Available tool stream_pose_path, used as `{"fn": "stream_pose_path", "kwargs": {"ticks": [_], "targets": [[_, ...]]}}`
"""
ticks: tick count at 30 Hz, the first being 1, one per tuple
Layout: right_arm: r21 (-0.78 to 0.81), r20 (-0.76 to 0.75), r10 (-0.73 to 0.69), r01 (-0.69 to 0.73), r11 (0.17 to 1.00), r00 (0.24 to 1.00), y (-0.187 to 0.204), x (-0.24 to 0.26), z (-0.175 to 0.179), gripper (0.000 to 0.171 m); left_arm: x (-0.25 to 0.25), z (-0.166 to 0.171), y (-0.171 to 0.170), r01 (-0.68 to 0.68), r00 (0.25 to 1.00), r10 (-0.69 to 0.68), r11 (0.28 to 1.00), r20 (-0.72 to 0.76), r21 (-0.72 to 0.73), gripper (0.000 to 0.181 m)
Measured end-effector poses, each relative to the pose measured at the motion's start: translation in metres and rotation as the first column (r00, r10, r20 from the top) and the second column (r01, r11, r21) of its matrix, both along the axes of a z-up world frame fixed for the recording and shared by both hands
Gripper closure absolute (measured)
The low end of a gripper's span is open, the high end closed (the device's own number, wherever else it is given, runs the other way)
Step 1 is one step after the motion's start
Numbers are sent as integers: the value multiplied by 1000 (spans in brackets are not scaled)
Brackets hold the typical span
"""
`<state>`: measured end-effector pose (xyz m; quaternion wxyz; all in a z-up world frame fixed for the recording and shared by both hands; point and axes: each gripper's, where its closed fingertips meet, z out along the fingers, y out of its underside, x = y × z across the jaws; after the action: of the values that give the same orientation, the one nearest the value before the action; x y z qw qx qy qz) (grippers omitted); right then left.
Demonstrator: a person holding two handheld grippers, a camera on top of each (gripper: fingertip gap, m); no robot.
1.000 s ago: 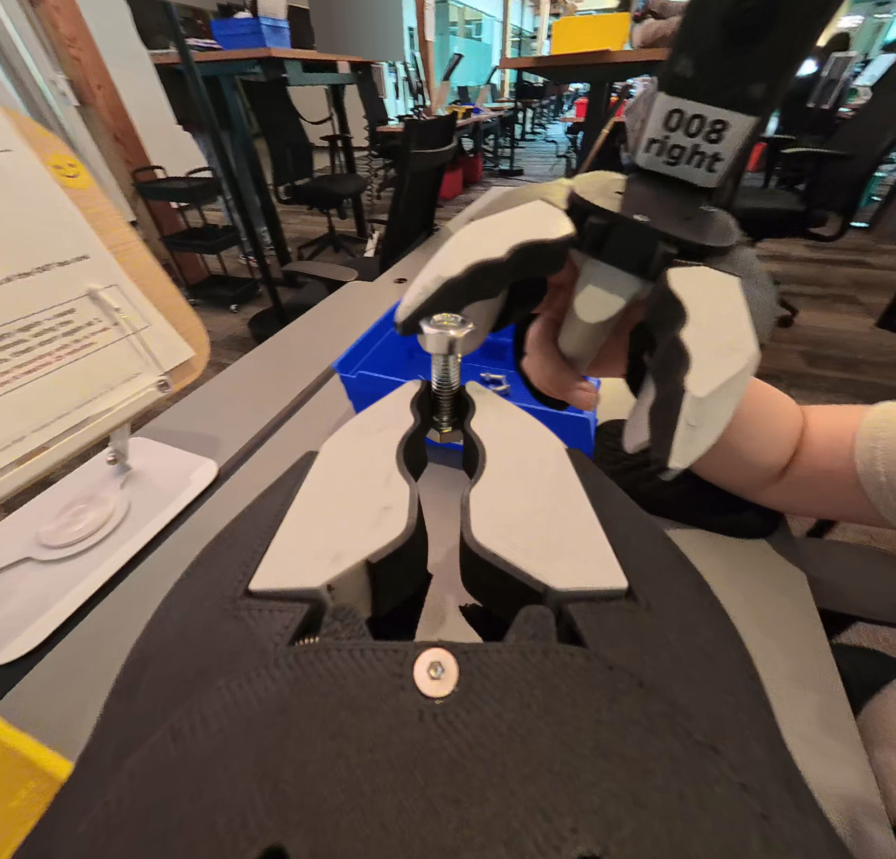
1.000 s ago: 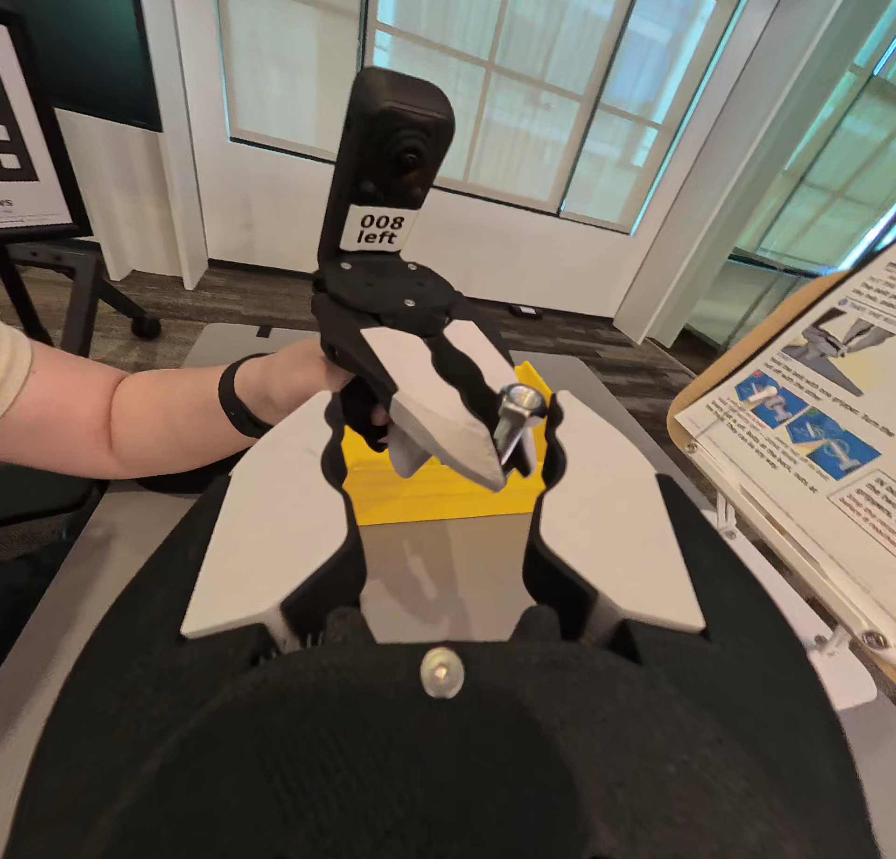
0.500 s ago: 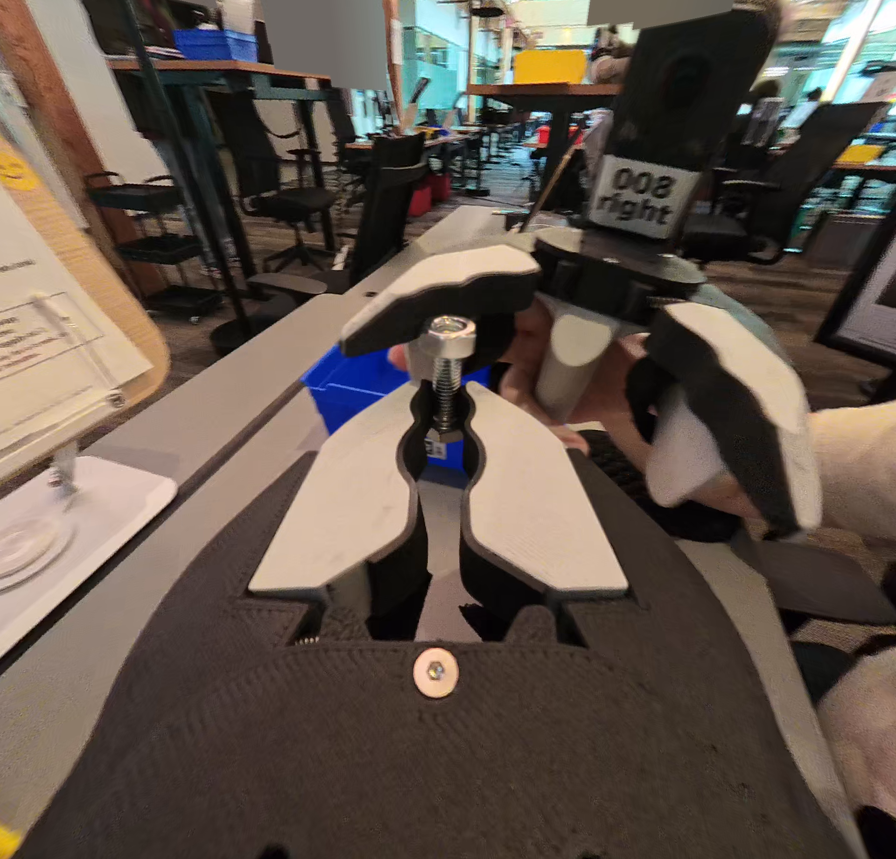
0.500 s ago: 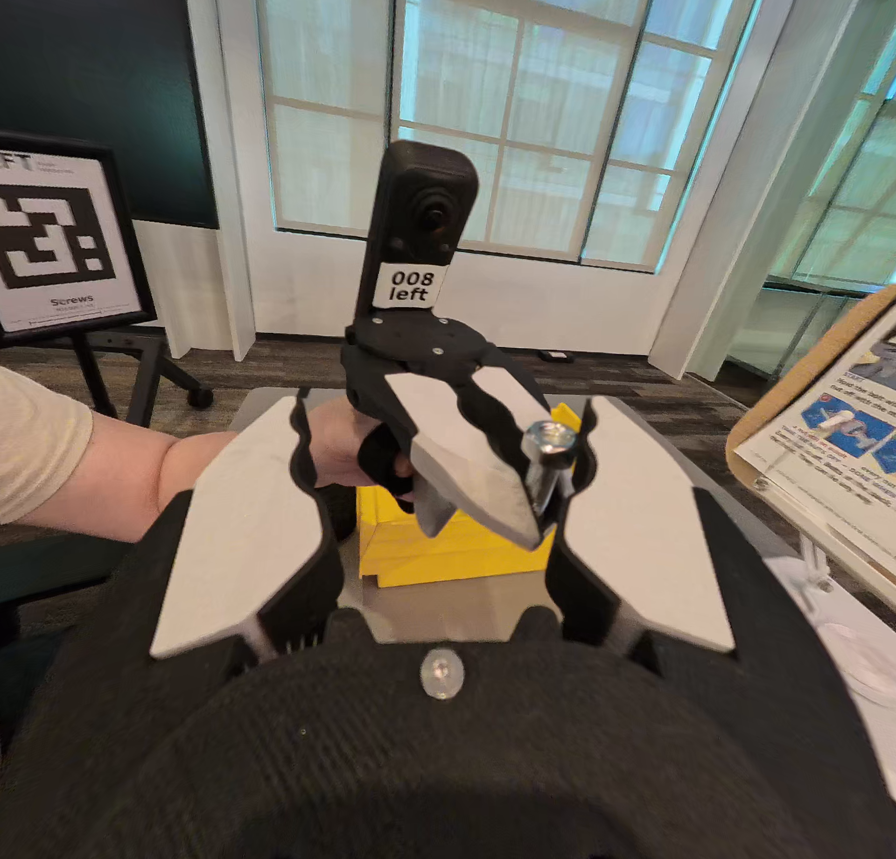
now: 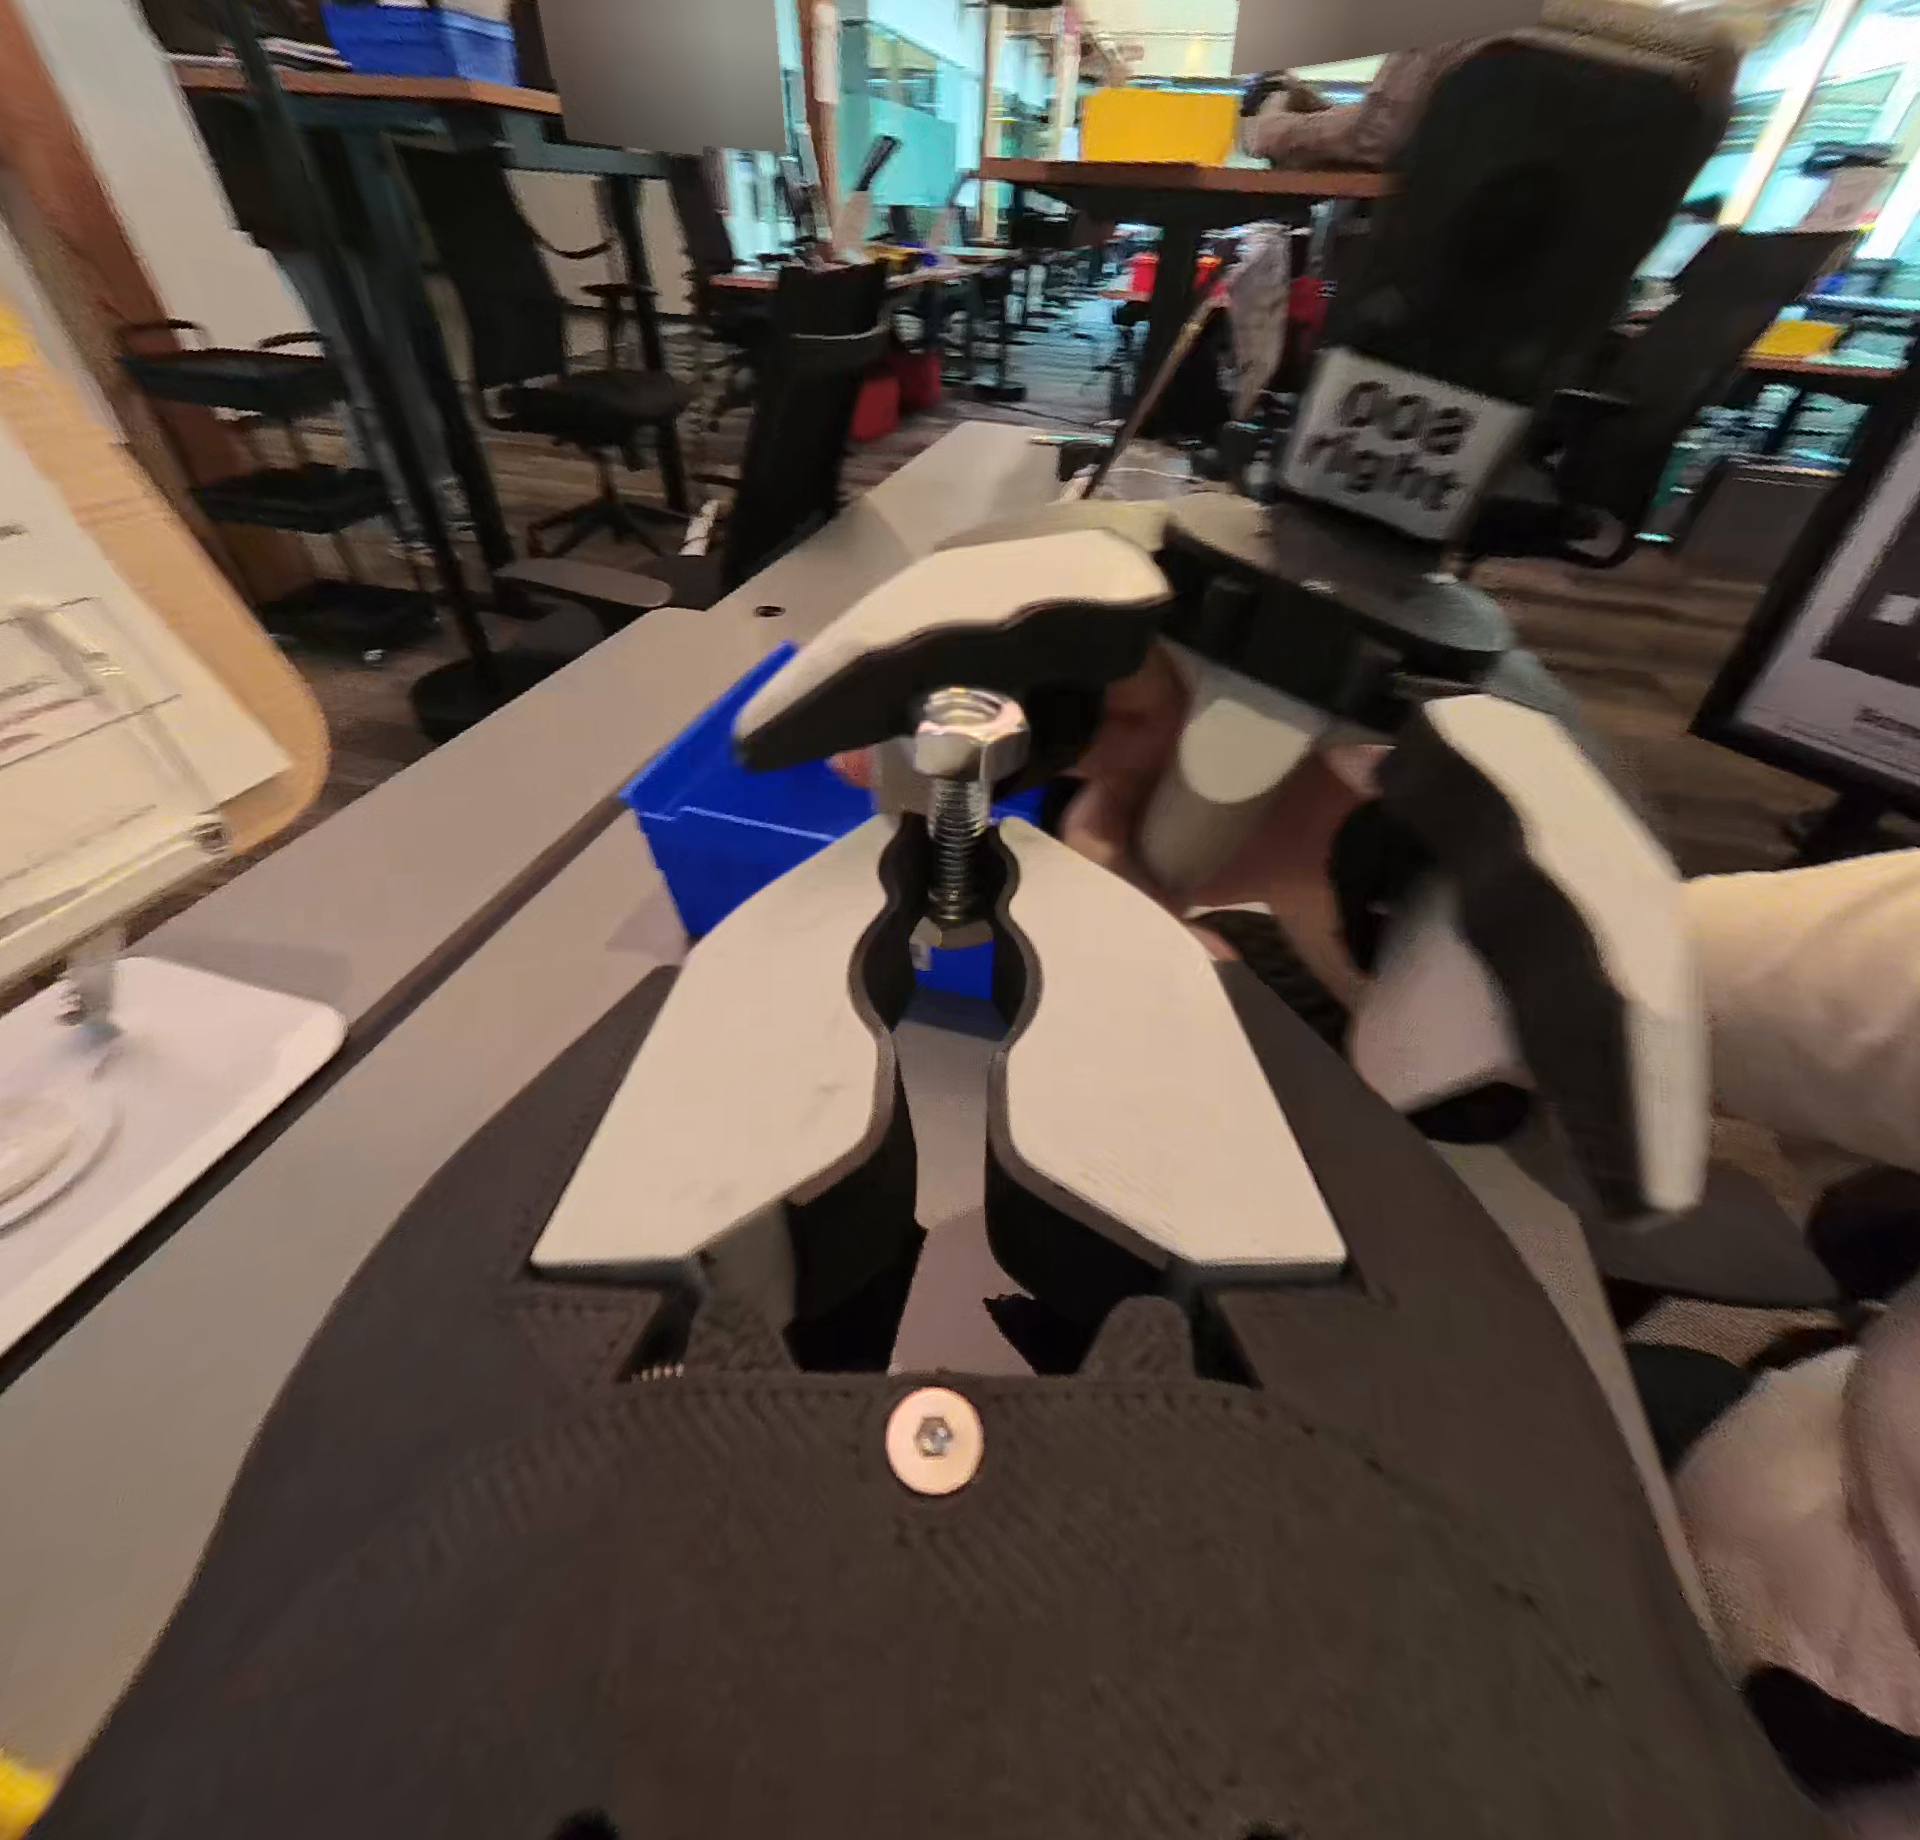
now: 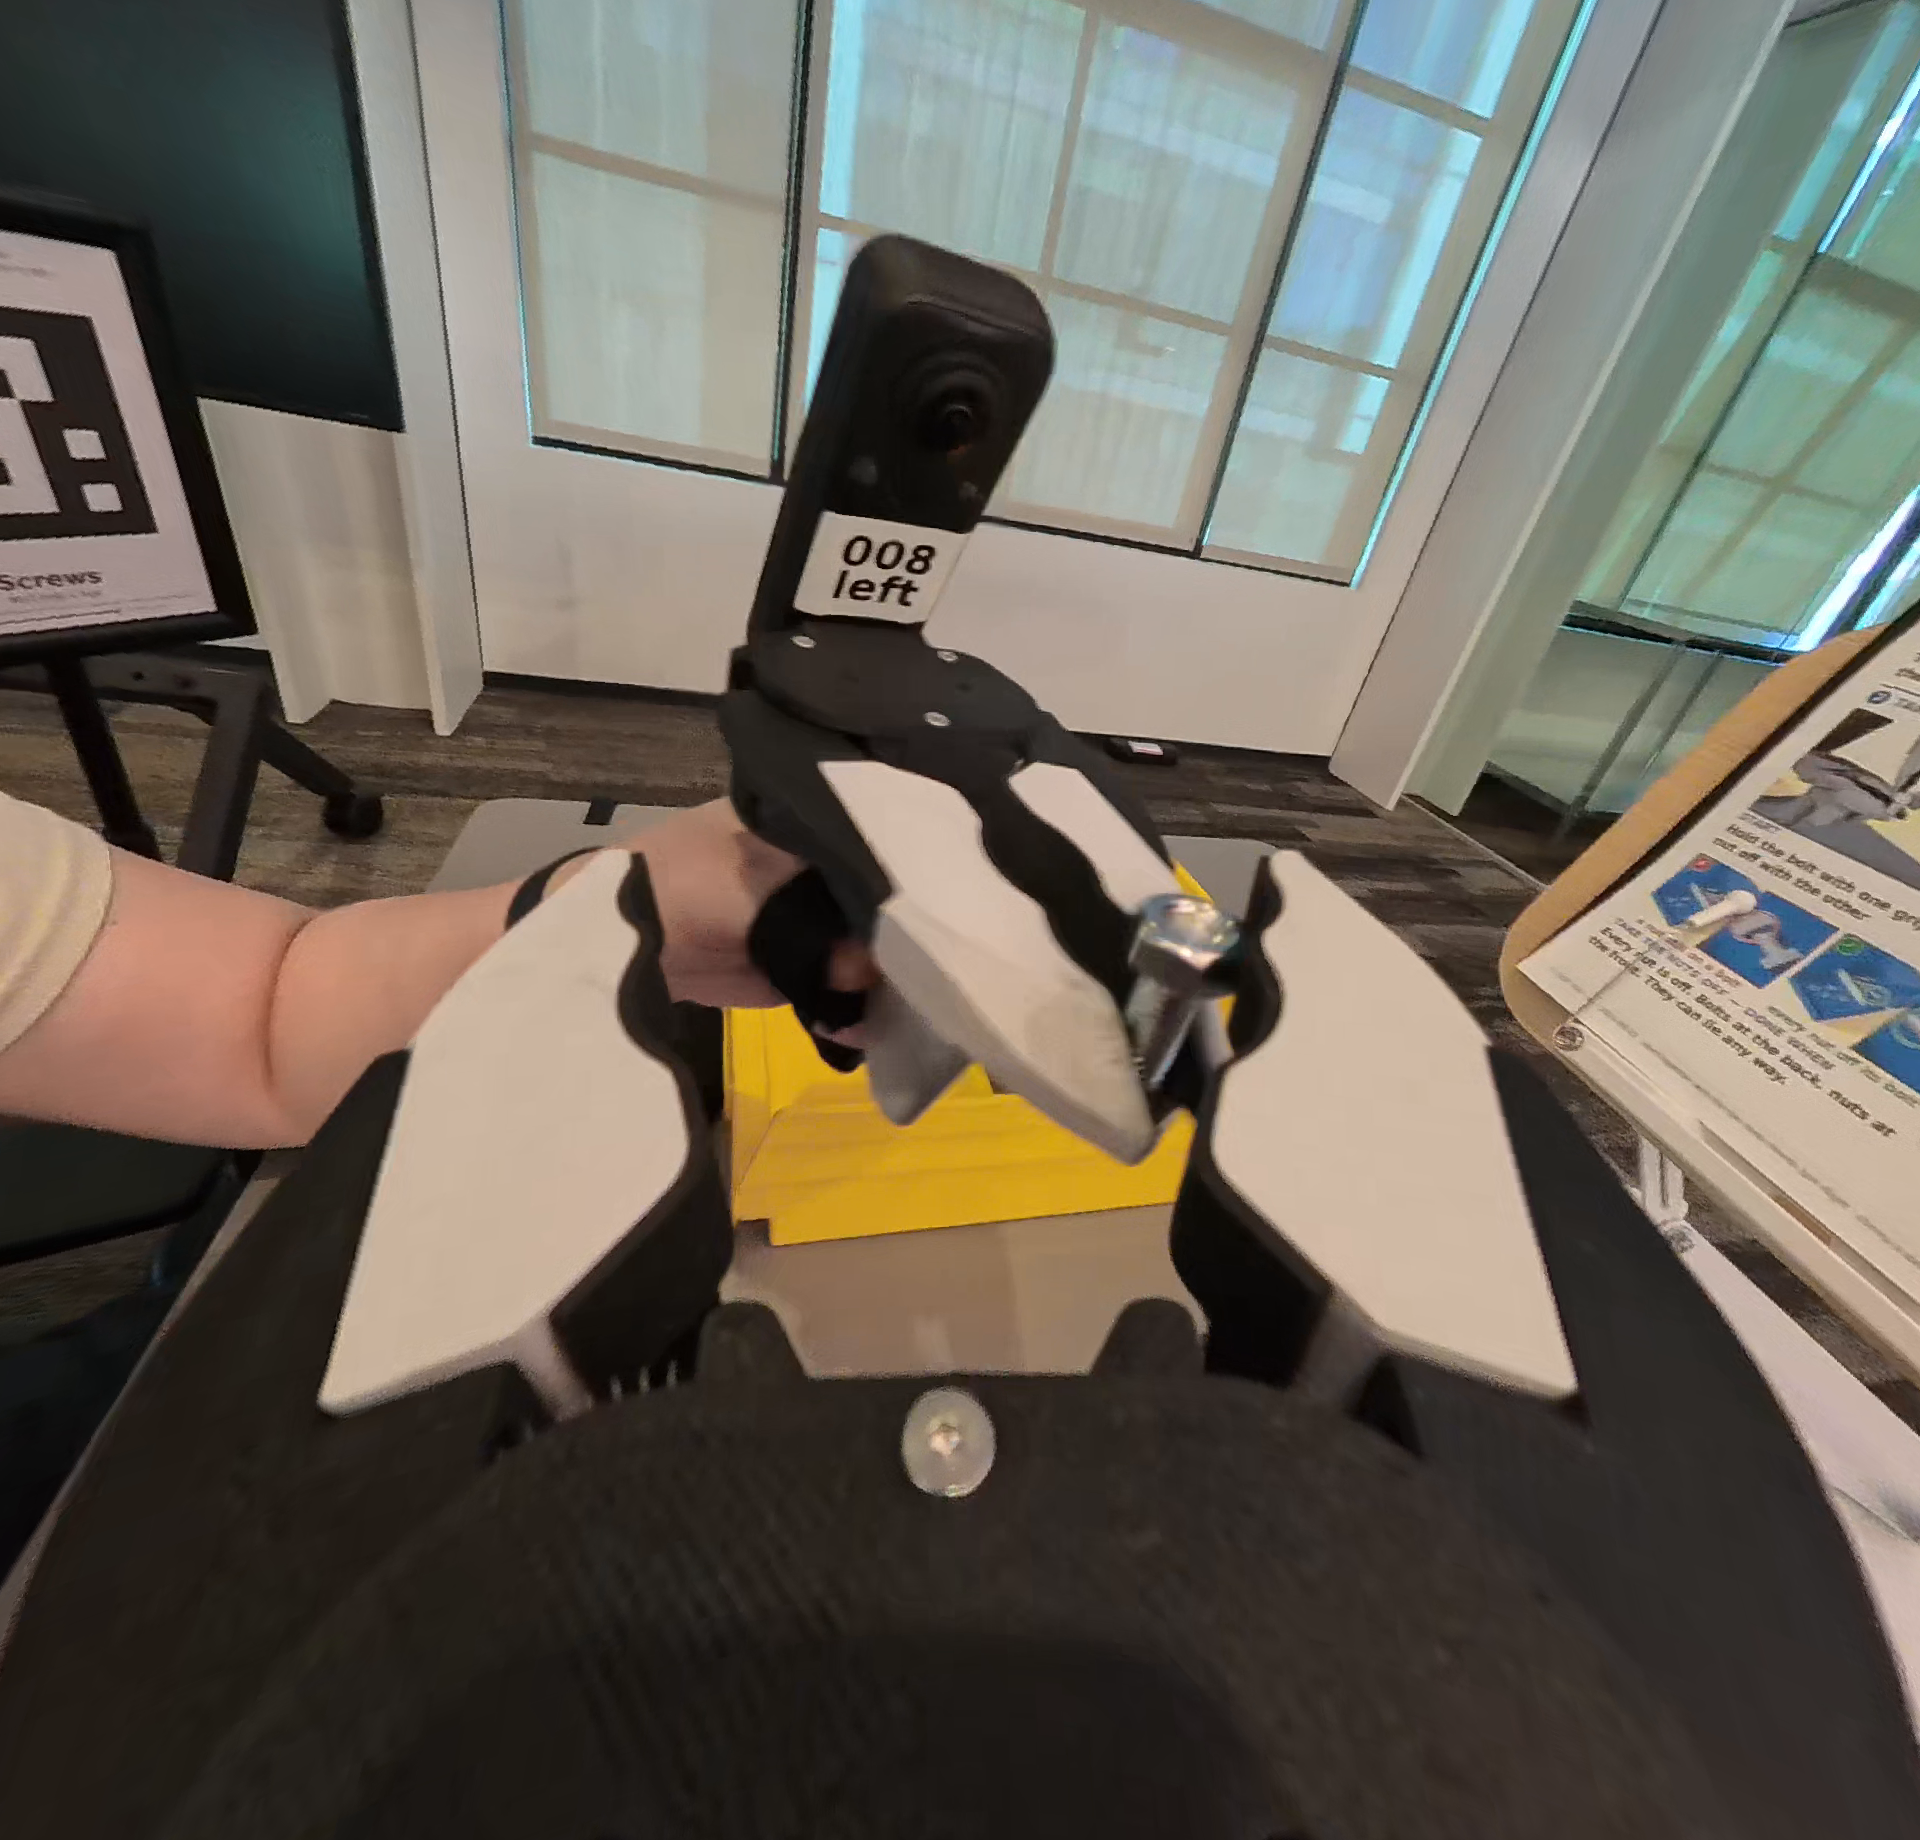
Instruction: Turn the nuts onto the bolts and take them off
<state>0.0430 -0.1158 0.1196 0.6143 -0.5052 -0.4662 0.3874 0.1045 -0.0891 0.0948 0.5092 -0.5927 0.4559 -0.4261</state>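
My left gripper (image 5: 956, 845) is shut on a steel bolt (image 5: 951, 871) and holds it upright above the table. A hex nut (image 5: 971, 741) sits at the bolt's top end. My right gripper (image 5: 1205, 975) is open wide. One of its fingers (image 5: 966, 606) lies right behind the nut and the other stands far off to the right. In the right wrist view the nut (image 6: 1184, 933) is close against my right-hand finger (image 6: 1340, 1063). There my right gripper (image 6: 951, 917) is open around the left gripper (image 6: 1164, 1094). I cannot tell whether the finger touches the nut.
A blue bin (image 5: 727, 834) stands on the grey table (image 5: 416, 855) behind the bolt. A yellow bin (image 6: 935, 1177) stands below the left gripper. An instruction board (image 6: 1714, 1011) leans at the table's edge. A person's hands and forearms hold both grippers. About 6 cm separates my left fingertips from my right.
The right gripper has tilted and shifted, so one finger now lies behind the nut. It stays open. The left gripper stays shut on the bolt.
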Motion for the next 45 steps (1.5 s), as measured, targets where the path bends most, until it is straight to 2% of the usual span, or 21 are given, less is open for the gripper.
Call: {"fn": "stream_pose_path", "kwargs": {"ticks": [1,2,4,5,8,10,13,15,17,19,21,25,28,31,34,36,37,39,41,45], "targets": [[3,27,-24,24,1000,999,1,1,-1,56,-5,2,6,-25,1000,25,1000,13,-7,172],[22,64,-43,42,999,997,0,3,-3,58,-14,4,14,-64,997,66,997,31,-41,171],[37,144,18,-23,999,989,-16,4,-6,74,-32,11,31,-125,987,133,989,88,-83,172],[32,165,36,-42,999,986,-21,4,-7,73,-38,14,35,-128,985,137,988,105,-90,172],[73,148,-82,71,995,986,-6,8,-4,70,-34,17,26,-74,992,82,994,101,-84,172],[73,130,-137,129,989,982,8,7,-7,68,-18,14,5,25,997,-20,997,79,-66,172],[32,100,-90,87,996,991,8,0,-11,66,1,1,-14,100,995,-100,993,5,-58,172],[12,120,-75,74,997,990,3,-1,-13,64,-1,-3,-3,30,999,-31,999,-24,-24,172],[23,186,-96,93,995,978,-1,4,-14,62,-16,2,10,-36,999,36,998,0,-55,171],[8,248,33,-36,999,968,-29,6,-14,88,-38,11,28,-134,989,138,989,50,-70,172],[6,234,86,-90,996,968,-46,9,-5,89,-48,16,32,-142,987,147,987,66,-78,172],[80,218,-31,14,997,975,-28,16,1,88,-42,21,20,-80,994,84,995,73,-62,172],[52,145,-87,80,995,986,-7,18,4,88,-27,19,1,26,998,-22,998,62,-62,172],[-1,42,-85,85,996,995,6,16,7,88,-11,15,-22,152,988,-148,985,48,-79,172],[-71,21,32,-31,997,999,-7,7,3,89,-5,7,-20,116,993,-116,992,-3,-47,172],[-90,76,10,-4,996,997,-7,7,0,73,-12,8,-7,44,999,-44,998,-1,-47,172],[-68,120,-6,15,998,993,-8,12,-1,75,-18,11,1,3,1000,-1,998,23,-68,172],[-80,202,83,-68,994,976,-31,18,-4,113,-35,18,21,-87,992,94,993,80,-85,172],[-91,200,67,-50,995,977,-36,21,3,112,-40,18,20,-58,994,66,993,82,-100,172],[10,122,-82,81,997,989,-11,27,15,112,-20,16,-6,63,997,-59,995,51,-76,172]]}}
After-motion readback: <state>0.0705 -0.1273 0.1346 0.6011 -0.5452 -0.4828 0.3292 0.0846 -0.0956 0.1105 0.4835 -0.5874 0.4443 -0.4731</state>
